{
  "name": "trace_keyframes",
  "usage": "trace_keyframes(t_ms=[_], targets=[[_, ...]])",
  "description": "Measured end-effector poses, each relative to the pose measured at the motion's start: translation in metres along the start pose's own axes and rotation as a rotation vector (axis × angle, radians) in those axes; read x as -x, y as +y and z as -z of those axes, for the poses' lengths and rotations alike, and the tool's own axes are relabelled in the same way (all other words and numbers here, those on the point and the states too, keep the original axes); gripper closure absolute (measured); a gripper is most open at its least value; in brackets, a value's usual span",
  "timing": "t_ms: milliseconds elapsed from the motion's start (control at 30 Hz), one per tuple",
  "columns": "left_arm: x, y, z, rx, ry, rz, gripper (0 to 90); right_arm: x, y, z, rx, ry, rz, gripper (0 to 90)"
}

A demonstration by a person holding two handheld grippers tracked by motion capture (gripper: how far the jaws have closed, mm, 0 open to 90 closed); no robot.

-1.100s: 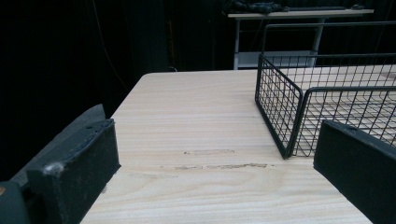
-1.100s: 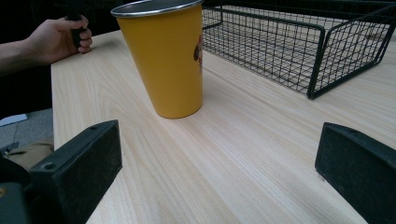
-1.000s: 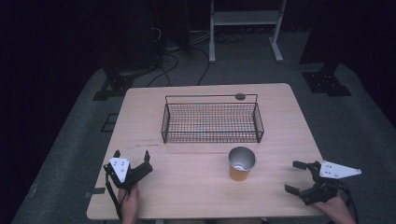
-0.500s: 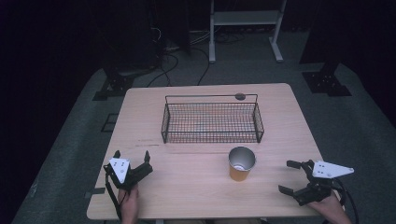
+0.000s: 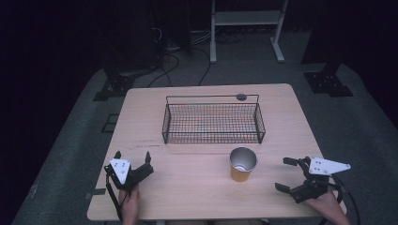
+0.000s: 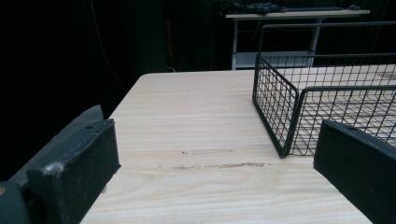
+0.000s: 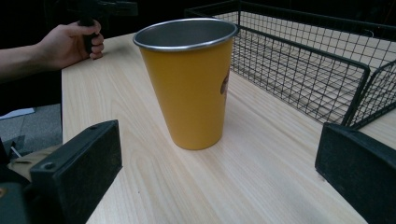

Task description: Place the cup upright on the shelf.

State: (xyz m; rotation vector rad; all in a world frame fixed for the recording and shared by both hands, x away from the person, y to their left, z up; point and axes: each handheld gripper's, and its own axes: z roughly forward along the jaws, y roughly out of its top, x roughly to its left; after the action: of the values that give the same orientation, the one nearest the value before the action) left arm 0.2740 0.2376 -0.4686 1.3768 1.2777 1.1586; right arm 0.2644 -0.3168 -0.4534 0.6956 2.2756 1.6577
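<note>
A yellow metal cup [image 5: 242, 164] stands upright on the wooden table [image 5: 197, 187], just in front of the black wire basket [image 5: 212, 121]. In the right gripper view the cup [image 7: 191, 84] stands close ahead of the wide-apart jaws, with the basket [image 7: 303, 60] behind it. My right gripper [image 5: 287, 174] is open at the table's right front, pointing left toward the cup, a short gap away. Near the front left corner my left gripper [image 5: 133, 158] is open and empty, facing the basket's left end [image 6: 280, 107].
A small dark round thing [image 5: 241, 97] lies on the table behind the basket. A white shelf frame [image 5: 246, 21] and cables [image 5: 173, 51] stand on the floor beyond the table. Bare tabletop [image 6: 187, 121] stretches left of the basket.
My right gripper has slid a little lower and to the left, toward the cup. The left gripper, cup and basket have stayed put.
</note>
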Motion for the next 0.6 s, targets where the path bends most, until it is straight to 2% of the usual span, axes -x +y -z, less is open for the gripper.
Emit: trace_keyframes(t_ms=[600], targets=[[0.000,0.000,0.000,0.001,-0.001,-0.003,0.0,-0.004,0.018,-0.021,-0.034,0.022,0.017,0.0]])
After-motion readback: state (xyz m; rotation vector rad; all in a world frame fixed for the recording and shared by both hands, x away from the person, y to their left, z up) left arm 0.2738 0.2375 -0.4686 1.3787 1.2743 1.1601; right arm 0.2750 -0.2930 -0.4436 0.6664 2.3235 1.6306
